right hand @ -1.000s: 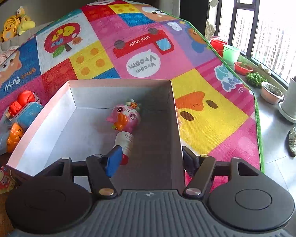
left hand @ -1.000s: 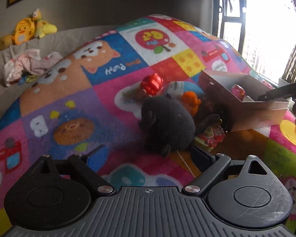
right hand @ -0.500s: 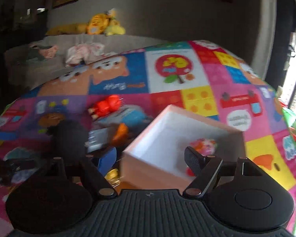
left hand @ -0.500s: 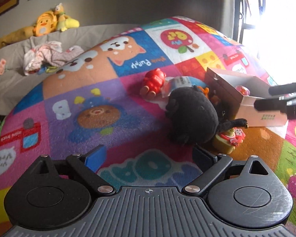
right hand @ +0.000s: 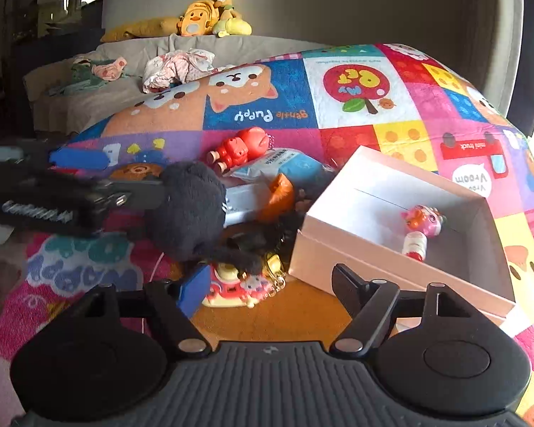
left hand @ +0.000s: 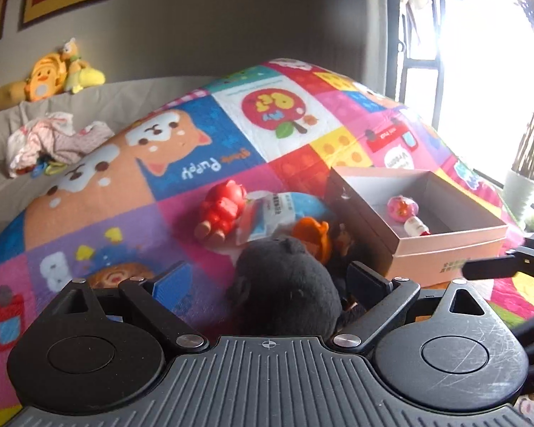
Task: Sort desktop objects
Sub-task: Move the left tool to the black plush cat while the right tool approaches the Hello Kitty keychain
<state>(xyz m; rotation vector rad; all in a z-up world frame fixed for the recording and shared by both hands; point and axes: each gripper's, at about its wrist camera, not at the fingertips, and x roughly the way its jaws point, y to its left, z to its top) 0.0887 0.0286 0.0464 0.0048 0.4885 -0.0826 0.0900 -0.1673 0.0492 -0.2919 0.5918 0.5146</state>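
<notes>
The black round plush toy (left hand: 284, 284) lies on the colourful patchwork play mat (left hand: 181, 178), just beside the open pale pink cardboard box (left hand: 445, 245).

Left wrist view: the left tongs (left hand: 267, 281) are spread wide, w/ the plush between the fingers; whether the pads touch the fur can't be told. A red plastic figure (left hand: 222, 210) and an orange toy (left hand: 311, 231) lie just beyond it. A pink toy (left hand: 404, 206) sits inside the box. Part of the right tongs is seen at the right edge.

Right wrist view: the right tongs (right hand: 270, 284) are also wide and hold nothing, hovering over a small yellow-and-red toy (right hand: 238, 284) near the box wall (right hand: 338, 249). The left tongs reach in from the left, alongside the plush (right hand: 188, 210), which is seen to trail a dark limb at its lower edge.

Handling, as judged: the plush is likely light, soft and compressible, not fragile or slippery. It should be gripped across the widest part of the body, squeezed well in so the fur doesn't slip; limbs are to be avoided, as they'd dangle and could snag neighbouring toys.
</notes>
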